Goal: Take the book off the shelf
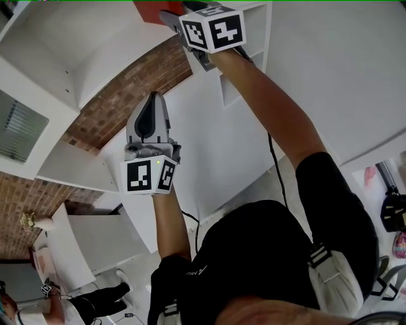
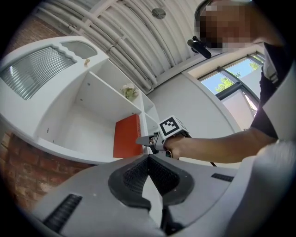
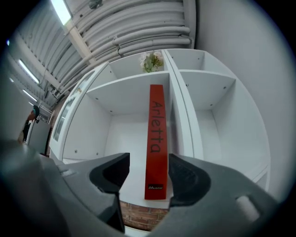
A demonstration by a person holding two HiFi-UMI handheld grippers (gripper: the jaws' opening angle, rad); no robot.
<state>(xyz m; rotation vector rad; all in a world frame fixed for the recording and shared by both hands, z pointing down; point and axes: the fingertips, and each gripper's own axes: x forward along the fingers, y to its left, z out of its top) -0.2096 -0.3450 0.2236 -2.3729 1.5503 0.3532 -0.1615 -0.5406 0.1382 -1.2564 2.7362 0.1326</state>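
A red book point(image 3: 156, 143) stands upright, spine outward, at the right end of a white shelf point(image 3: 134, 88) compartment, against the divider. My right gripper point(image 3: 148, 162) is open, and the spine shows in the gap between its jaws without touching either pad. In the head view this gripper point(image 1: 166, 16) reaches up to the book point(image 1: 155, 7) at the top edge. The left gripper view shows that gripper point(image 2: 142, 140) just in front of the book point(image 2: 127, 137). My left gripper point(image 1: 151, 105) hangs lower and nearer, shut on nothing, its fingertips point(image 2: 148, 159) touching.
A small potted plant point(image 3: 151, 60) sits on the shelf top above the book. Brick wall point(image 1: 127, 95) shows behind the white shelving. A black cable point(image 1: 274, 165) trails from the right arm. Another person point(image 1: 95, 298) stands at the lower left beside a white cabinet point(image 1: 89, 241).
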